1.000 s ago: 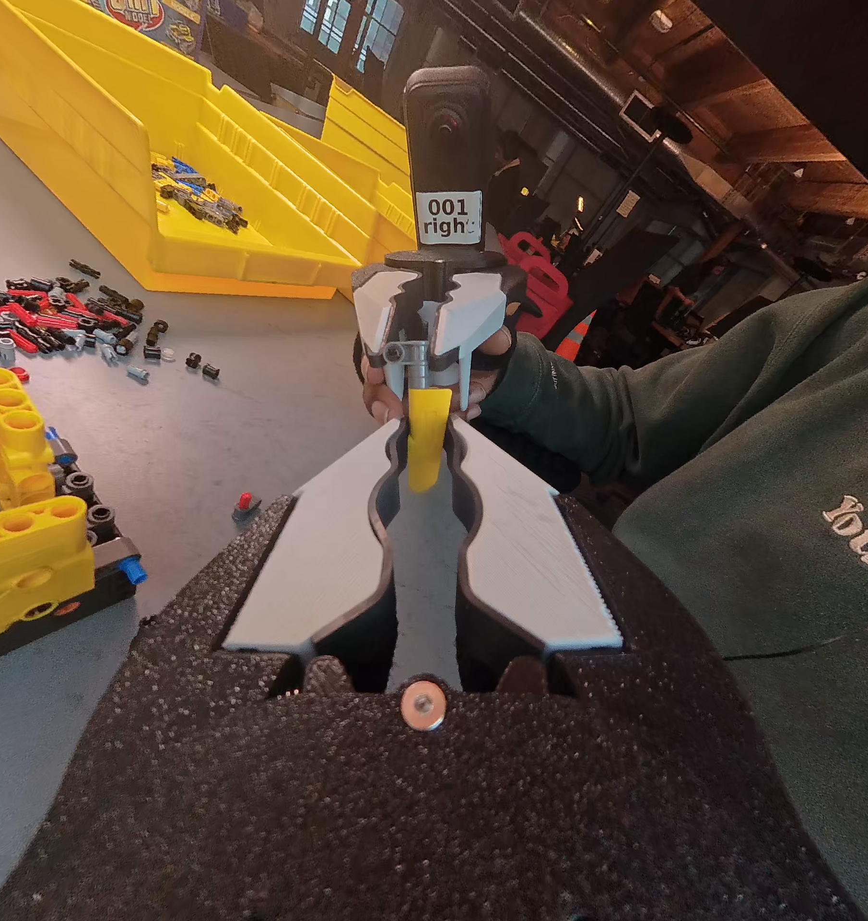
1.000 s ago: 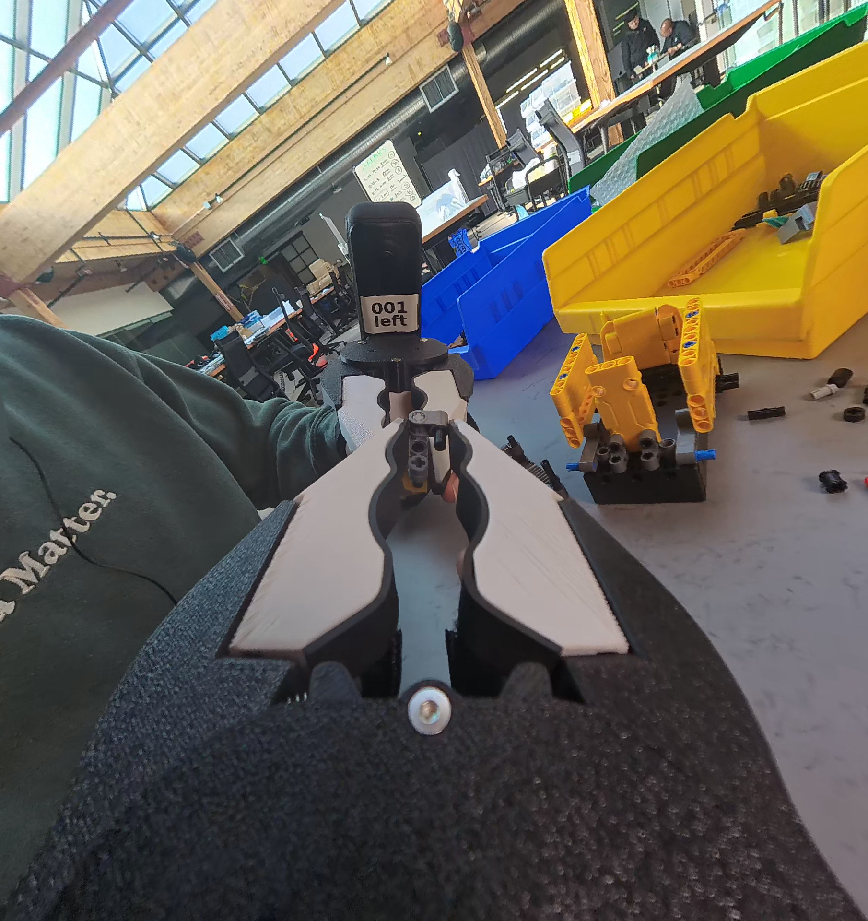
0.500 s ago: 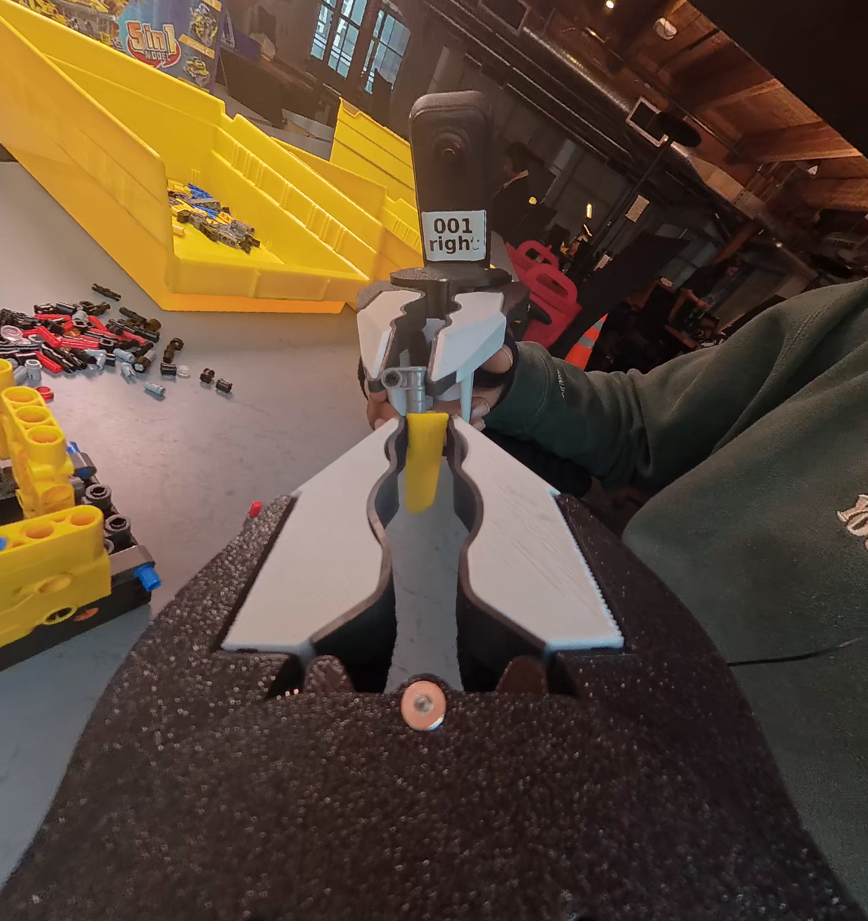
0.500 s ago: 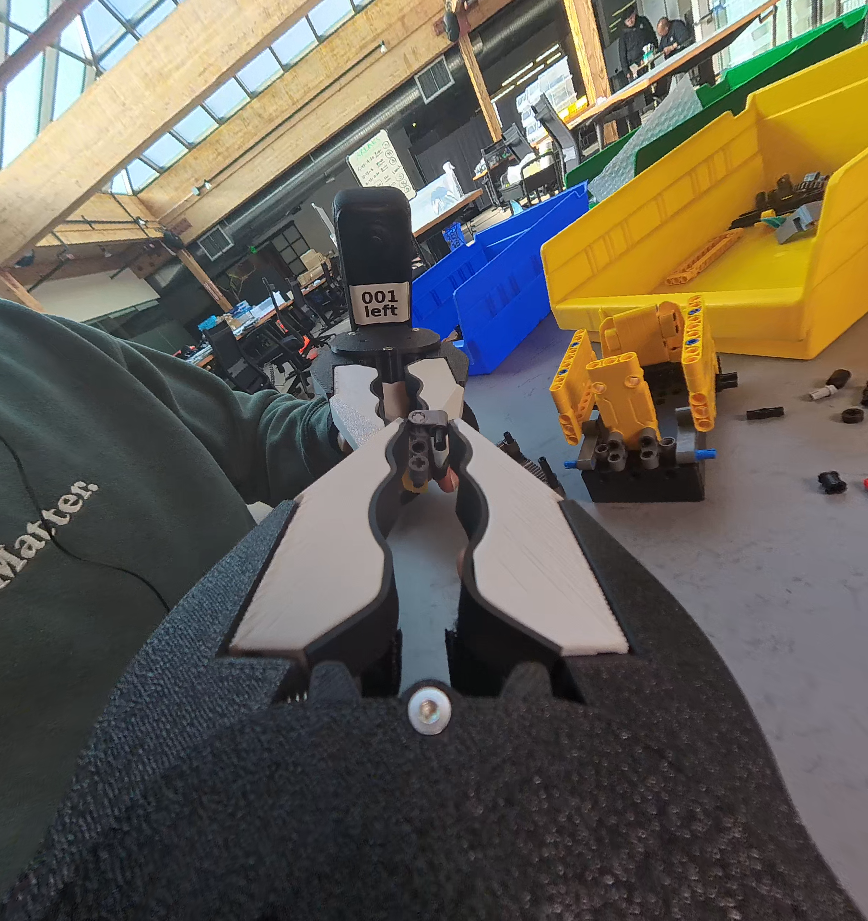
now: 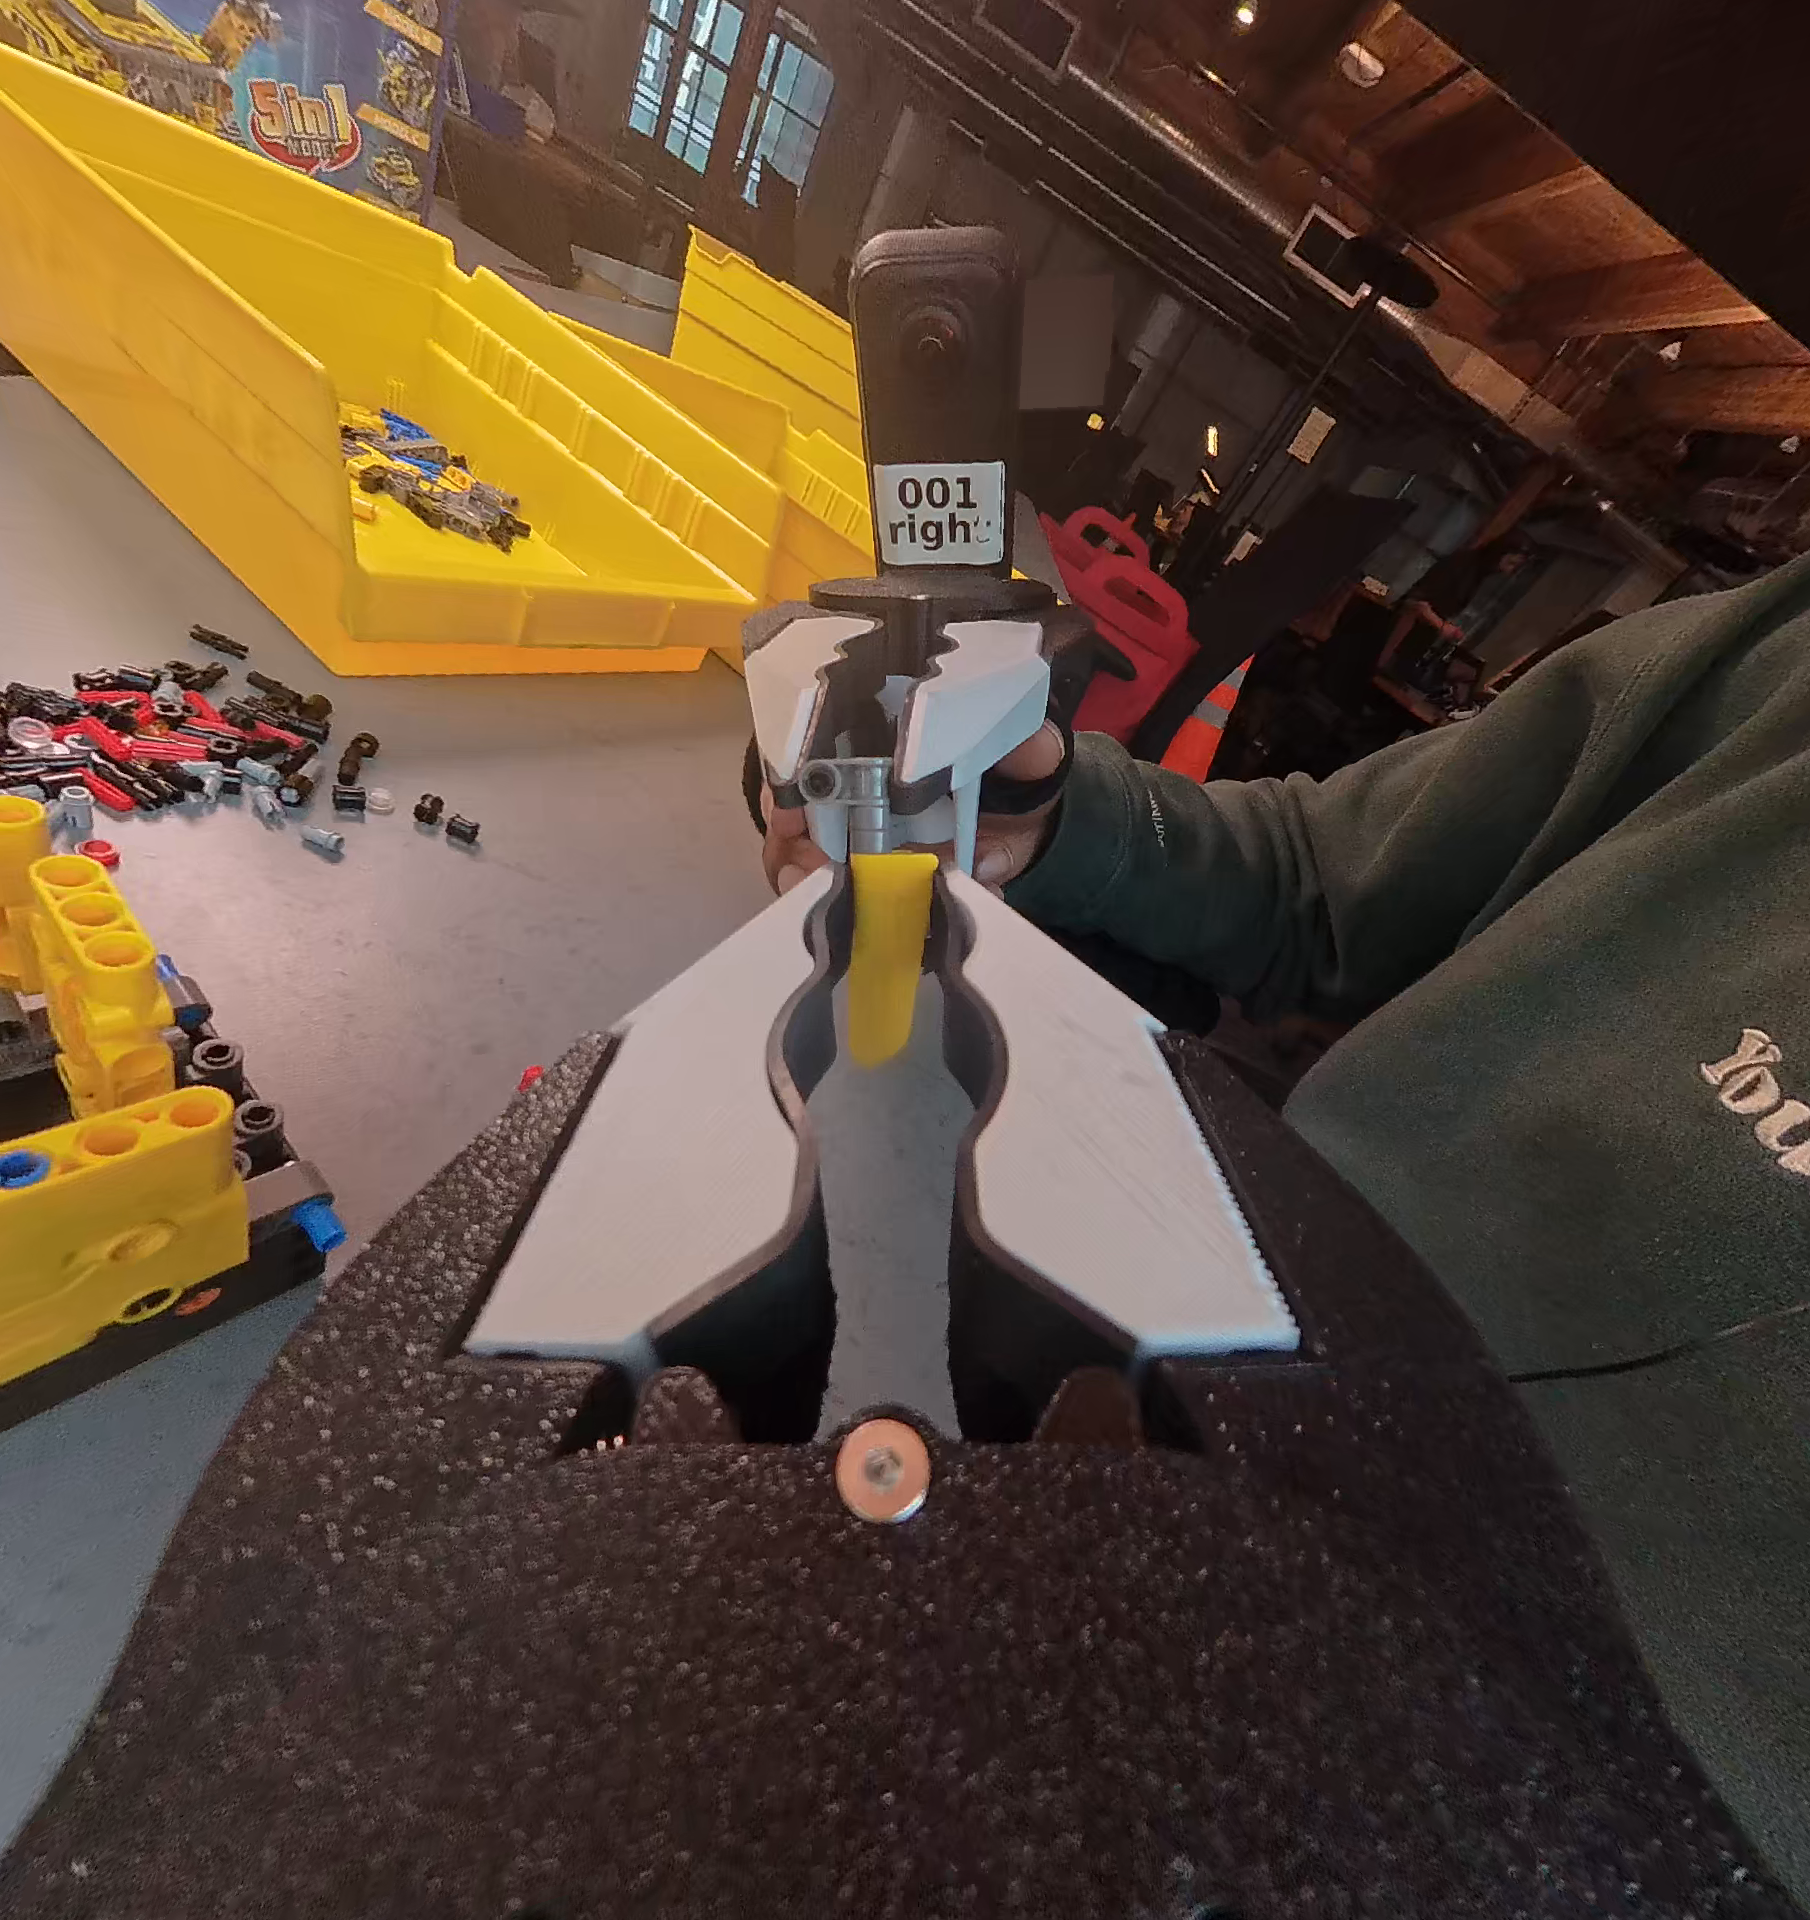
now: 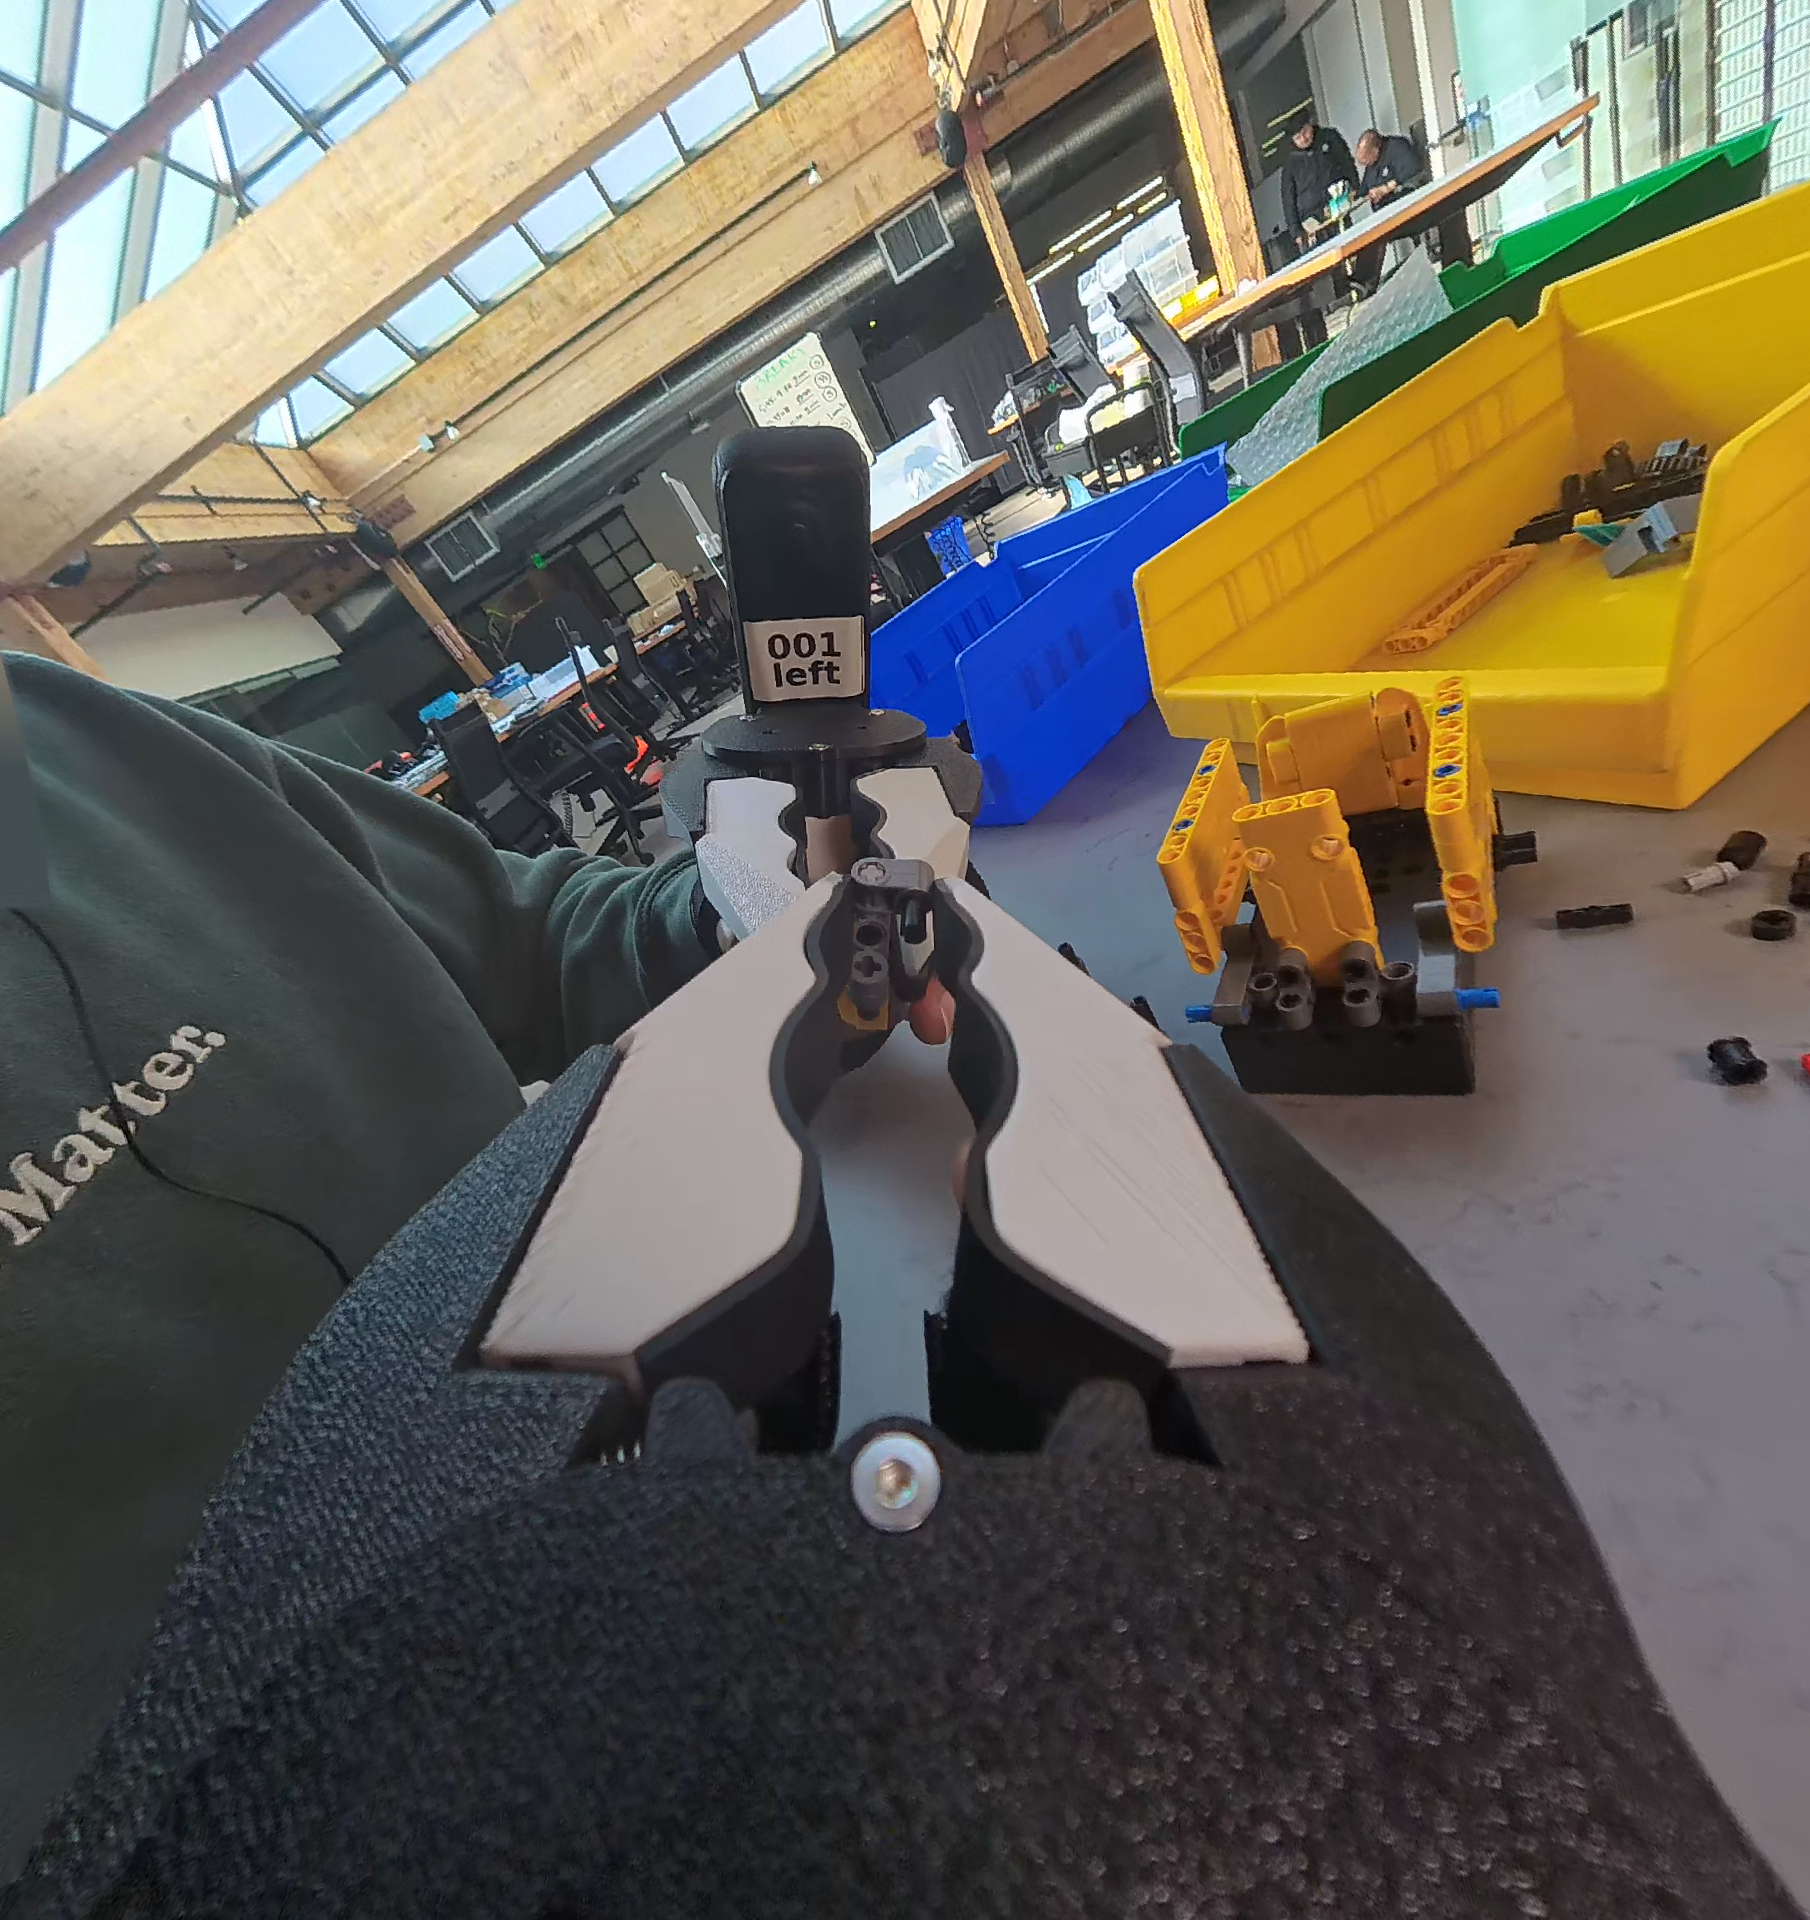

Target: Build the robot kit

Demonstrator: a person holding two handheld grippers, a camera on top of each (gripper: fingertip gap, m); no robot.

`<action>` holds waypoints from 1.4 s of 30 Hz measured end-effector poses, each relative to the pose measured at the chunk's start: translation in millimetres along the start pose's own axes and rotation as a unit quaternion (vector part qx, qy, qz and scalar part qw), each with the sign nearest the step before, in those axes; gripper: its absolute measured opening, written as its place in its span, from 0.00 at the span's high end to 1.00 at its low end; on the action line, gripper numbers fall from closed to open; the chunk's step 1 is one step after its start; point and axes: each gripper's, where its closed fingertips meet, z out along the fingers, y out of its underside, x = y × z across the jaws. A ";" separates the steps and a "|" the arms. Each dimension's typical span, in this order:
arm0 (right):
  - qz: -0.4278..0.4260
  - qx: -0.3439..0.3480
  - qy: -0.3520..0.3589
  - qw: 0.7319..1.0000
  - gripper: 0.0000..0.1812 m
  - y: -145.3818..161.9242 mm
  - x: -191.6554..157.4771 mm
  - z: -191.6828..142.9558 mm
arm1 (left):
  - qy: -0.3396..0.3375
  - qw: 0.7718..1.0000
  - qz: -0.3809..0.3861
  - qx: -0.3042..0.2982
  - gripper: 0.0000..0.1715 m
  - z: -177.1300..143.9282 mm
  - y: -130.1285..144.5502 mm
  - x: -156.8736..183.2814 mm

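Observation:
My left gripper (image 5: 887, 883) is shut on a narrow yellow piece (image 5: 883, 977) that stands between its fingers. Facing it, tip to tip, my right gripper (image 5: 885, 821) is shut on a grey connector piece (image 5: 851, 779) that meets the top of the yellow piece. In the right wrist view, my right gripper (image 6: 885, 894) clamps the dark grey holed piece (image 6: 873, 940). A bit of yellow shows under it. The left gripper (image 6: 828, 842) sits just beyond. Both are held above the grey table (image 5: 444, 935), in front of a person's green sweatshirt.
A part-built yellow and black model (image 5: 80, 1195) stands on the table, also in the right wrist view (image 6: 1337, 894). Several loose red, black and grey parts (image 5: 142, 727) lie nearby. Yellow bins (image 5: 527, 623) with parts, blue bins (image 6: 1036, 644) and a green bin (image 6: 1607, 218) stand behind. The grippers are tip to tip, or close to it.
Both grippers have shifted and tilted a little together, so the background has slid in both views. Both stay shut on their pieces, still tip to tip.

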 end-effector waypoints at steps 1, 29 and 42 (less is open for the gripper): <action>0.001 0.002 0.000 1.000 0.93 -0.5 -0.3 0.0 | 0.001 1.000 0.000 0.001 0.92 -0.2 -0.5 0.5; 0.042 0.028 0.000 0.999 0.94 -9.0 3.8 -0.4 | 0.020 0.998 -0.055 0.029 0.92 -4.1 -10.5 -0.7; 0.053 0.059 0.002 0.997 0.94 -15.8 4.1 -1.0 | 0.028 0.995 -0.075 0.054 0.93 -7.3 -18.7 -0.9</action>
